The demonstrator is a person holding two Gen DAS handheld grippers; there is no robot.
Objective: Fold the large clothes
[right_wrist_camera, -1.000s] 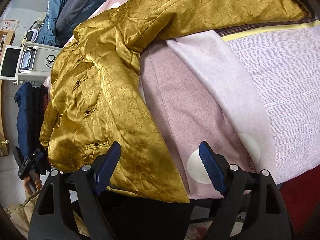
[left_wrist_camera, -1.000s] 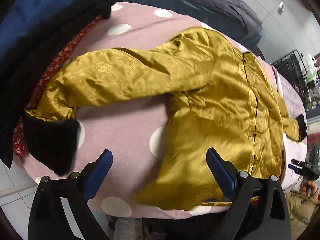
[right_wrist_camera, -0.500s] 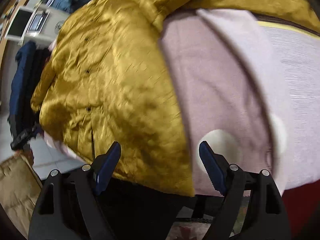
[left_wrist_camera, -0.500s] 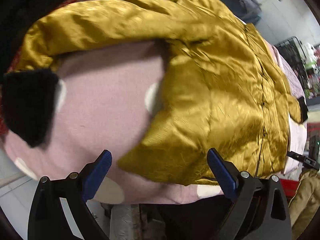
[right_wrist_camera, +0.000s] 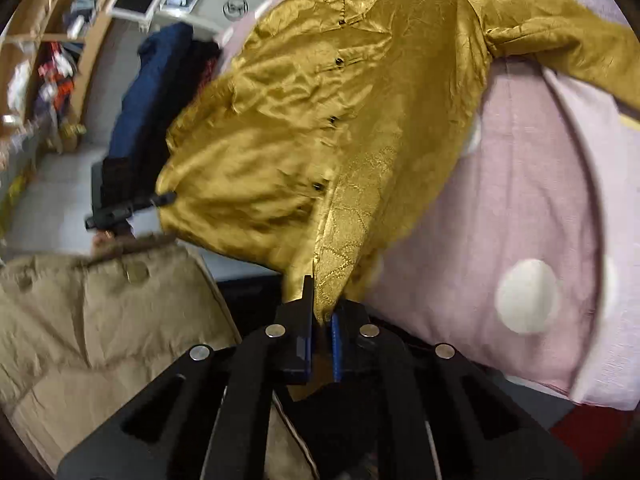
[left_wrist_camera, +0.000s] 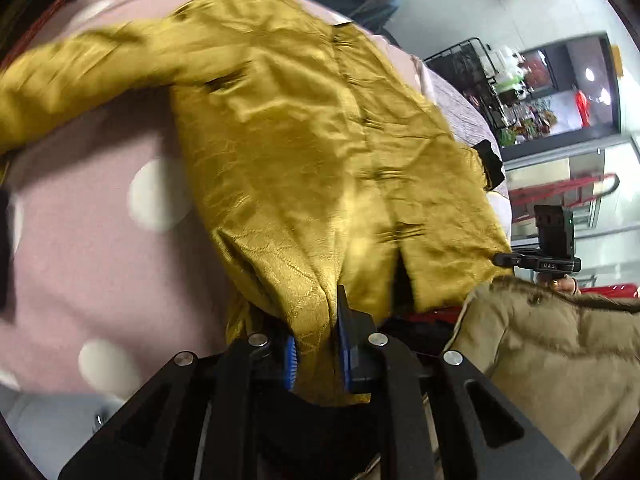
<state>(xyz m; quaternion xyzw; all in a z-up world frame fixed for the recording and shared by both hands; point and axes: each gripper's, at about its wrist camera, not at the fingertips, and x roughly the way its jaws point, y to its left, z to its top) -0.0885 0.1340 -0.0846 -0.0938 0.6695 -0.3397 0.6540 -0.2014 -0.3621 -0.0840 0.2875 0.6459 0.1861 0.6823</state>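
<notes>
Both grippers went from wide open above the hem to clamped on it — left gripper (left_wrist_camera: 316,344) still closing, gold fabric bunched between its pads; right gripper (right_wrist_camera: 320,338) closed on the other hem corner. Fold can probably start. Jacket (left_wrist_camera: 304,152) — shiny, crinkled, button-front — lies spread on the pink spotted blanket (left_wrist_camera: 100,240).

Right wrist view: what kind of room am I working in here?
Probably a lived-in room at home, used for laundry or storage. The gold jacket lies on a pink dotted bedspread, cluttered wooden shelves stand behind, and dark clothes are piled alongside.
</notes>
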